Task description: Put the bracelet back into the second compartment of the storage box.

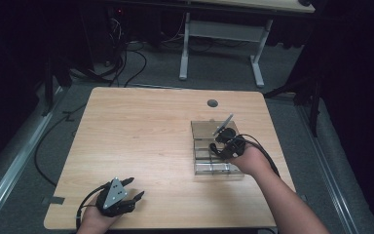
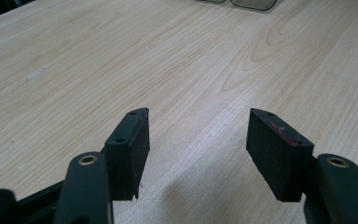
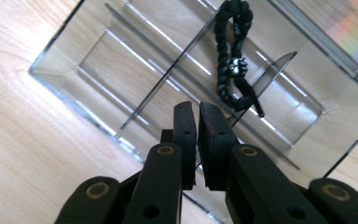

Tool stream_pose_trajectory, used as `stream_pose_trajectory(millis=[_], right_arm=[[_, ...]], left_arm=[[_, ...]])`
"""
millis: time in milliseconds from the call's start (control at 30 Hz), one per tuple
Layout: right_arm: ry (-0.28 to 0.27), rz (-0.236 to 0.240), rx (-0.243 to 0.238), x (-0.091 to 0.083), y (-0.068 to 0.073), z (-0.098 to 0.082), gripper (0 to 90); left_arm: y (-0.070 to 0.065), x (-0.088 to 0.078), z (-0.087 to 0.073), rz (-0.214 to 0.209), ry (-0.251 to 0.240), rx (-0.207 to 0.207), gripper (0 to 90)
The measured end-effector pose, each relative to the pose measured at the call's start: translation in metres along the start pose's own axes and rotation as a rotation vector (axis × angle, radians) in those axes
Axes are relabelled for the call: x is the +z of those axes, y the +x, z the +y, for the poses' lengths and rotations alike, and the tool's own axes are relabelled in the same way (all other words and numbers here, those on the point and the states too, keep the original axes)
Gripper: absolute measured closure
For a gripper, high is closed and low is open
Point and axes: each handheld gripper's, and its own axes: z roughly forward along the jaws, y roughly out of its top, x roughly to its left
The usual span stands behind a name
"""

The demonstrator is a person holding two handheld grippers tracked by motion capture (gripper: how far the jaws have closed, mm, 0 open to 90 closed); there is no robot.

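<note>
A clear acrylic box (image 1: 210,168) with thin dividers sits on the right half of the wooden table (image 1: 141,136). In the right gripper view a black beaded bracelet (image 3: 230,56) lies in one compartment of the box (image 3: 56,77). My right gripper (image 1: 220,146) hovers over the box, pointing down into it. Its jaws (image 3: 196,106) are shut to a thin slit, just short of the bracelet, and I see nothing between the pads. My left gripper (image 1: 135,188) rests near the table's front left edge. Its jaws (image 2: 198,121) stand open over bare wood.
A round cable hole (image 1: 212,103) sits in the table behind the box. The box's near corner (image 2: 256,3) shows at the top of the left gripper view. Beyond the table are a white desk frame (image 1: 185,48) and cables on the floor.
</note>
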Motion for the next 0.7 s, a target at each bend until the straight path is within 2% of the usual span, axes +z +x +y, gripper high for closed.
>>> stream_pose_trajectory(millis=[67, 100, 367, 400, 500, 700], right_arm=[[-0.014, 0.013, 0.009, -0.001, 0.003, -0.004, 86.2], [-0.016, 0.016, -0.003, -0.001, 0.003, -0.007, 86.2], [-0.042, 0.029, -0.001, -0.007, 0.014, -0.022, 86.0], [-0.051, 0.032, -0.019, -0.007, 0.015, -0.024, 86.0], [-0.054, 0.035, -0.008, -0.007, 0.02, -0.03, 85.7], [-0.08, 0.057, -0.019, -0.006, 0.026, -0.042, 84.8]], left_arm=[[0.0, 0.0, 0.0, 0.0, 0.0, -0.001, 39.9], [0.0, 0.0, 0.0, 0.0, 0.001, -0.001, 39.9], [0.0, 0.0, 0.0, 0.002, 0.001, -0.003, 39.9], [0.0, 0.0, 0.0, 0.002, 0.001, -0.003, 39.9], [0.0, 0.0, 0.0, 0.003, 0.003, -0.002, 39.9], [0.0, 0.0, 0.0, 0.004, 0.001, -0.003, 39.9]])
